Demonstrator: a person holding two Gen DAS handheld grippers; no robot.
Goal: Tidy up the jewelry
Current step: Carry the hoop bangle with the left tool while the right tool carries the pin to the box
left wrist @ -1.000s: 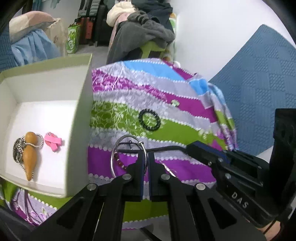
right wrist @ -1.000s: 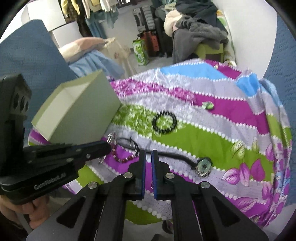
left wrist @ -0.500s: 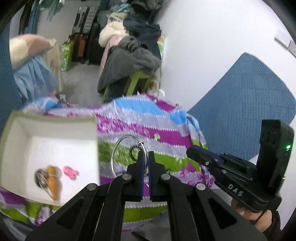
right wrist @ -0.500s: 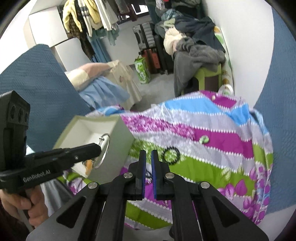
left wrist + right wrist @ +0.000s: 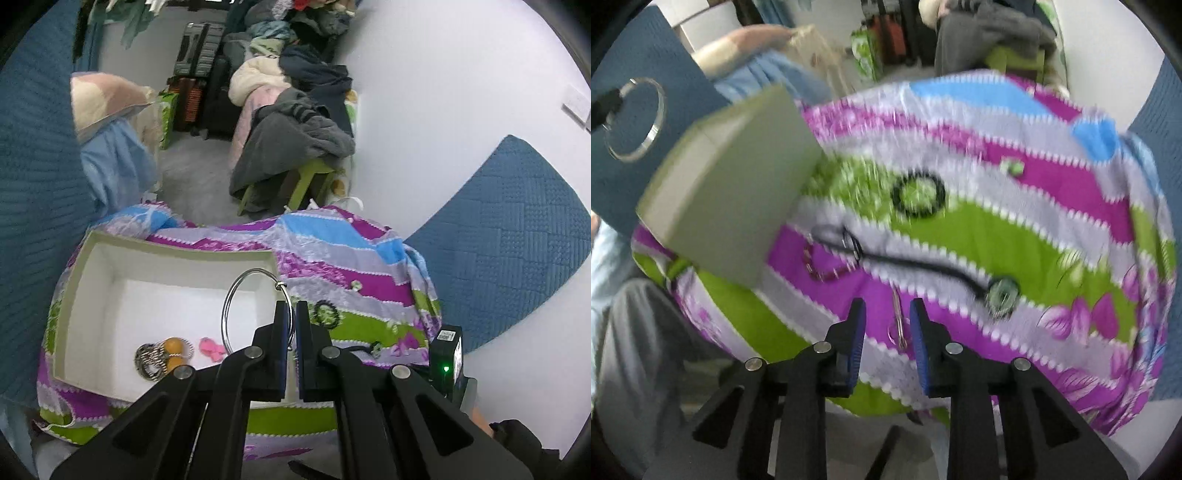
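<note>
My left gripper [image 5: 290, 306] is shut on a large silver ring [image 5: 224, 310], which hangs above the near right corner of the open white box [image 5: 92, 295]. In the box lie an orange gourd pendant [image 5: 173, 347], a pink piece [image 5: 210, 347] and a coiled metal bracelet [image 5: 147, 360]. The right gripper [image 5: 887, 314] hovers low over the striped cloth [image 5: 960, 229] with its jaws opening. A small silver piece [image 5: 897, 325] shows on the cloth in the gap, and the pads do not touch it. Further along the cloth lie a red bead bracelet [image 5: 820, 271] and a black bead bracelet [image 5: 918, 195].
A black cord with a green pendant [image 5: 1001, 291] crosses the cloth, and a small green piece [image 5: 1012, 168] lies farther back. Blue cushions flank the cloth on both sides. A stool piled with clothes [image 5: 295, 140] and luggage stand behind.
The left gripper rose with the silver ring and moved from the cloth to above the box. The right gripper dropped toward the cloth and its jaws parted.
</note>
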